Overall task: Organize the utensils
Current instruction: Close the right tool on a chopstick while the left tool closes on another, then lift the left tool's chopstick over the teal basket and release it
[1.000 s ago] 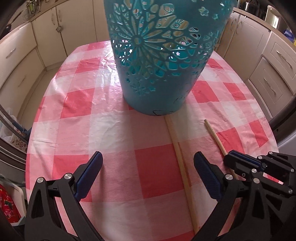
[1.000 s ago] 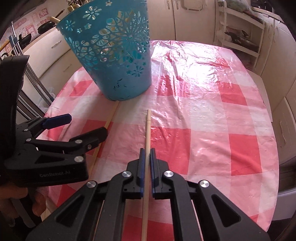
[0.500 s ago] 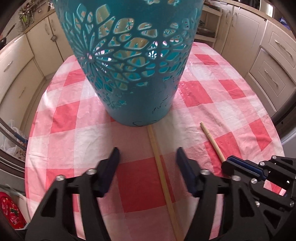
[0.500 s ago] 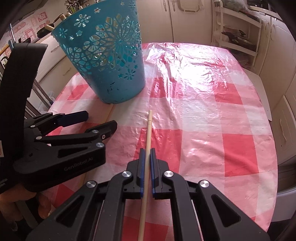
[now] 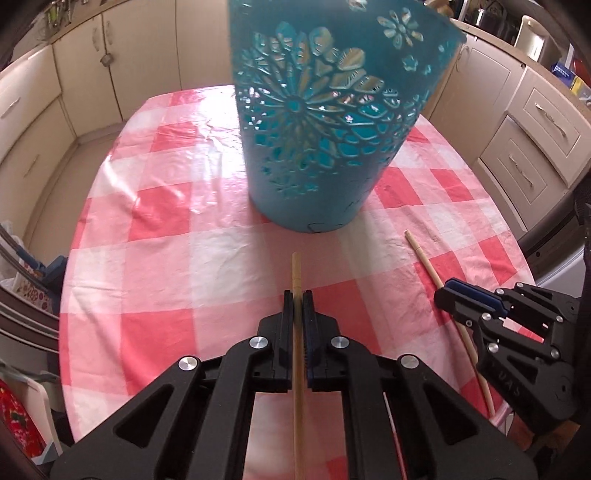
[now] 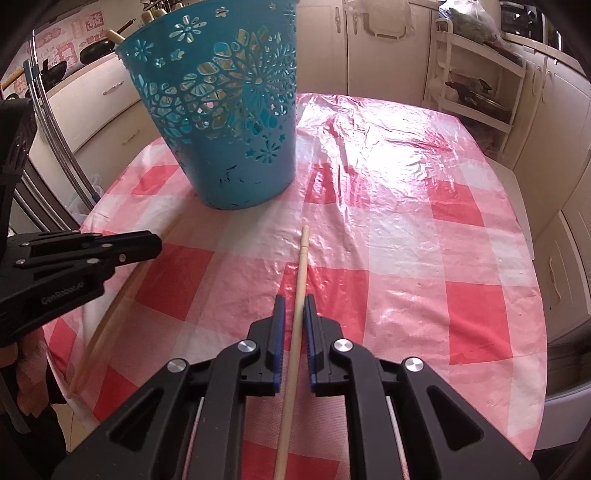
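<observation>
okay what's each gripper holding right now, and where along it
The left gripper is shut on a wooden stick, a little behind its front tip. The right gripper straddles another stick, jaws slightly apart, so not firmly held.

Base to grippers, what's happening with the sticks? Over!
Left gripper shut on flat stick. Right gripper slightly open around round stick. Blue basket upright just ahead; nothing in the way.

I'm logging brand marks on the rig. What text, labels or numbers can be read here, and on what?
"GenRobot.AI": white print on the side of the left hand-held gripper, right wrist view.
"UAS": faint embossed letters on the right hand-held gripper, left wrist view; only partly legible.
Pink wall stickers: characters too blurred to read.
</observation>
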